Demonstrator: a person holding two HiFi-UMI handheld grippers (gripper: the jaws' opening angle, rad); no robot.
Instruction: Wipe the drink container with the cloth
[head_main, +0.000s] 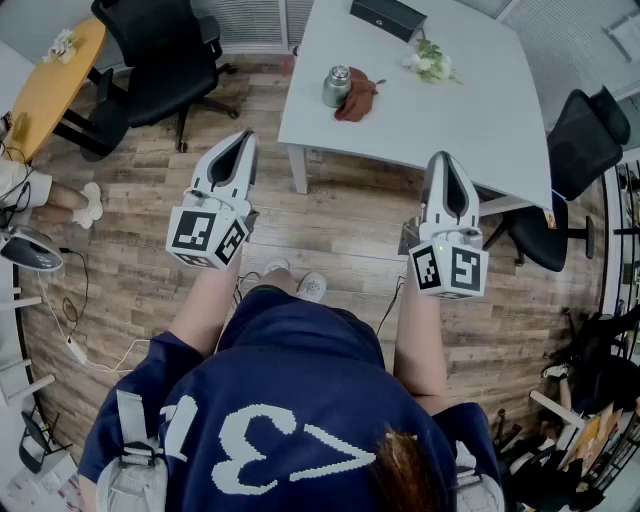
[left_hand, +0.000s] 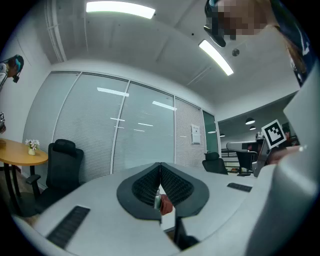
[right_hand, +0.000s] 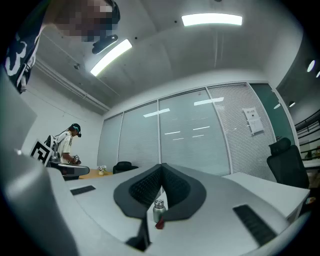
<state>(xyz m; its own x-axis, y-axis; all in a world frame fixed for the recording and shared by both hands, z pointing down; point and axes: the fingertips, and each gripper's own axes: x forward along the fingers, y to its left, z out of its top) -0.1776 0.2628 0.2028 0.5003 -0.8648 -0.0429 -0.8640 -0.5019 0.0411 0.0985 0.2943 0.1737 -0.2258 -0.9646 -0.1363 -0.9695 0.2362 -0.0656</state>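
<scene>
Two empty tools, left gripper (head_main: 240, 142) and right gripper (head_main: 444, 160), jaws pressed together, hover well short of the table (head_main: 470, 115). There the drink container (head_main: 337, 86) stands against the cloth (head_main: 358, 99), nothing wiped yet.

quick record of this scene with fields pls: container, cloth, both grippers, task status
drink container: metal, upright on the white table
cloth: reddish-brown, crumpled against the drink container
left gripper: shut, empty, over the floor short of the table
right gripper: shut, empty, by the table's near edge
task status: wiping not begun, cloth not picked up
</scene>
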